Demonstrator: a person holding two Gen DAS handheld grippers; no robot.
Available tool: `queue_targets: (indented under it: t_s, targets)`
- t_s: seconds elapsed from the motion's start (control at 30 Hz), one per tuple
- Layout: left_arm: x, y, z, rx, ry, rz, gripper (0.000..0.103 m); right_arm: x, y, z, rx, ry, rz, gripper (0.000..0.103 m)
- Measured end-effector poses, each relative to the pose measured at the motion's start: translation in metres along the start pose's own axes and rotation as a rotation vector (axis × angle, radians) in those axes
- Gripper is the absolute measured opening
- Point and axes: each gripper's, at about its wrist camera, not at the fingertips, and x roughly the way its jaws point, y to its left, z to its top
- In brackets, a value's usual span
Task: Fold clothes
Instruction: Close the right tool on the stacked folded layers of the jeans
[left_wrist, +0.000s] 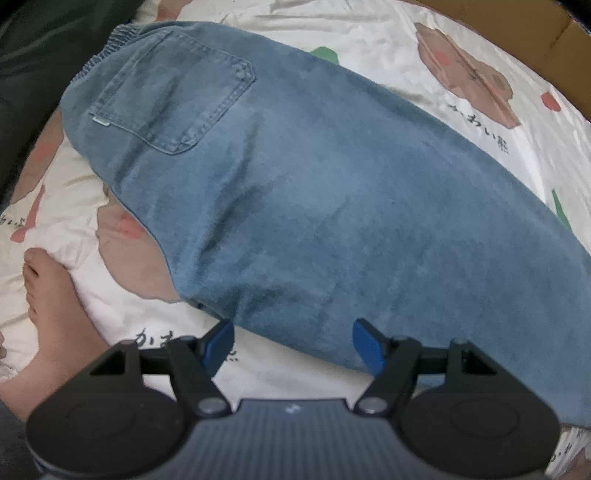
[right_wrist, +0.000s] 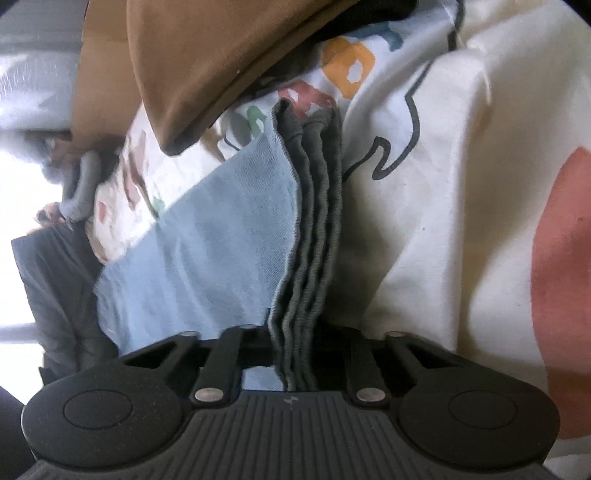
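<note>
Blue jeans (left_wrist: 295, 184) lie folded lengthwise on the printed bedsheet (left_wrist: 406, 55), back pocket (left_wrist: 177, 96) and elastic waist at the upper left. My left gripper (left_wrist: 293, 339) hangs over the near edge of the jeans, pointing down, open, with nothing between its blue pads (left_wrist: 221, 343). In the right wrist view the stacked leg hems (right_wrist: 314, 221) run straight into my right gripper (right_wrist: 295, 347). Its jaws are drawn in close on this bundle and the pads are hidden behind the cloth. Pale denim (right_wrist: 207, 258) spreads to the left of the hems.
A person's bare foot (left_wrist: 48, 295) rests on the sheet at the left. A cardboard box edge (left_wrist: 517, 33) curves along the upper right, and dark fabric (left_wrist: 29, 55) fills the upper left. Brown cloth (right_wrist: 207, 55) and a grey garment (right_wrist: 81, 184) lie beyond the hems.
</note>
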Motion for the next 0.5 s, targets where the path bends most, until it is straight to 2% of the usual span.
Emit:
queue_targets:
  t_s: [0.07, 0.17, 0.5]
  targets:
    - [0.004, -0.004, -0.002, 0.001, 0.017, 0.005, 0.073, -0.001, 0.005, -0.002, -0.013, 0.007, -0.002, 0.009]
    - [0.005, -0.012, -0.003, 0.031, 0.031, 0.012, 0.073, -0.002, 0.017, -0.003, -0.045, 0.026, -0.071, 0.009]
    - [-0.012, -0.026, 0.007, 0.04, -0.013, -0.028, 0.073, -0.042, 0.066, -0.009, -0.164, 0.017, -0.131, 0.009]
